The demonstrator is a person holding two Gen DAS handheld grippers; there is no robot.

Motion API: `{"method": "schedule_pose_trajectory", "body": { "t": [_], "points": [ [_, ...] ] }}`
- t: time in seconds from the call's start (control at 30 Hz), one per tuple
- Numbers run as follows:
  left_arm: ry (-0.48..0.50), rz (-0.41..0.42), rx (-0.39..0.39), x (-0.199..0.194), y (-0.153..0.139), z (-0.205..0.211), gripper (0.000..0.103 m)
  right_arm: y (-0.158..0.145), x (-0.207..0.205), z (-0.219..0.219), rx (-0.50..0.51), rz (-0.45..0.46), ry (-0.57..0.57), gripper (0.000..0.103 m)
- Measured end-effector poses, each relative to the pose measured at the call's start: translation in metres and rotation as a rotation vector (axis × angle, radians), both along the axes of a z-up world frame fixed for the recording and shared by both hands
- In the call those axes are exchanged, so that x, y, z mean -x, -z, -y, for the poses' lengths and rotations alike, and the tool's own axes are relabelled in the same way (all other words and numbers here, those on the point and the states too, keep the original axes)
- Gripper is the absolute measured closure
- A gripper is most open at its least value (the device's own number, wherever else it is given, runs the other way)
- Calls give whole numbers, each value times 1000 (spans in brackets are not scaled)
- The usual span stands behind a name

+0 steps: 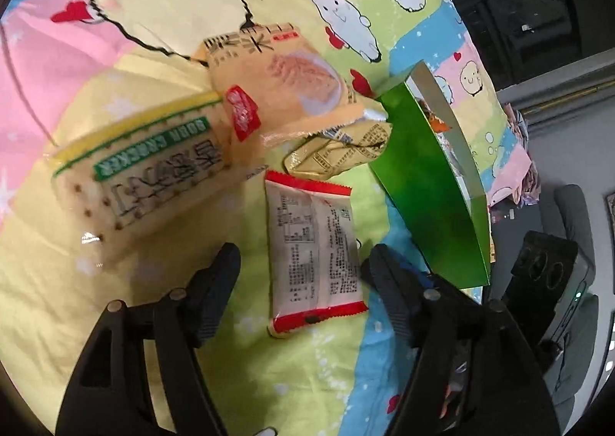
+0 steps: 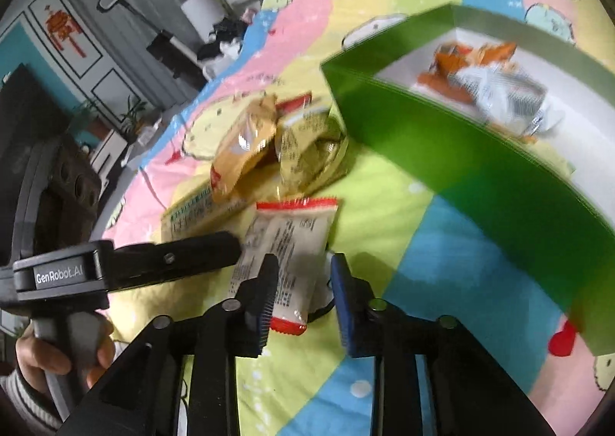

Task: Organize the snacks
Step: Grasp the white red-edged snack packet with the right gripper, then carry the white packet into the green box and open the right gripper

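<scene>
A white snack packet with red ends (image 1: 313, 247) lies on the cartoon bedsheet (image 1: 115, 320), between the open fingers of my left gripper (image 1: 303, 263). In the right wrist view the same packet (image 2: 286, 255) lies between the open fingers of my right gripper (image 2: 303, 282), which hovers over its near end. A soda cracker pack (image 1: 142, 174), a beige rice cracker pack (image 1: 284, 86) and a crumpled gold wrapper (image 1: 338, 153) lie beyond. A green box (image 1: 426, 182) stands at the right; it holds orange and silver packets (image 2: 496, 86).
The left gripper's body (image 2: 127, 267) and the hand holding it (image 2: 57, 355) show at the left of the right wrist view. The bed's edge lies to the right in the left wrist view, with a dark device (image 1: 549, 263) beyond. Furniture and plants (image 2: 130, 109) stand past the bed.
</scene>
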State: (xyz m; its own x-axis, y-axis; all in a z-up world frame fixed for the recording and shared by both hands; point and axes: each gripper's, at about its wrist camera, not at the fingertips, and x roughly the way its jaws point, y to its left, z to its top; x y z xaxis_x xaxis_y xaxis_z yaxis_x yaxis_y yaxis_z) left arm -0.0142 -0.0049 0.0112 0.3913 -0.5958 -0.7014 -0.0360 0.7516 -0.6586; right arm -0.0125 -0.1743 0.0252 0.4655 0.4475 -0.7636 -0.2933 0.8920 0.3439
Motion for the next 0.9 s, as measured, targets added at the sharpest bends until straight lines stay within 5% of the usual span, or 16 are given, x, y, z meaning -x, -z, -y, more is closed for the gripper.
{"method": "schedule_pose_trajectory", "body": {
  "t": [0.23, 0.43, 0.57, 0.9],
  "points": [
    [14, 30, -18, -7, 3, 11, 40, 15, -2, -10, -8, -13, -27, 73],
    [1, 33, -10, -8, 13, 2, 78, 20, -2, -7, -34, 5, -36, 73],
    [10, 44, -16, -3, 10, -1, 79, 20, 2, -4, -80, 13, -28, 80],
    [28, 130, 1, 9, -15, 4, 77, -17, 19, -6, -9, 130, -19, 84]
  ]
}}
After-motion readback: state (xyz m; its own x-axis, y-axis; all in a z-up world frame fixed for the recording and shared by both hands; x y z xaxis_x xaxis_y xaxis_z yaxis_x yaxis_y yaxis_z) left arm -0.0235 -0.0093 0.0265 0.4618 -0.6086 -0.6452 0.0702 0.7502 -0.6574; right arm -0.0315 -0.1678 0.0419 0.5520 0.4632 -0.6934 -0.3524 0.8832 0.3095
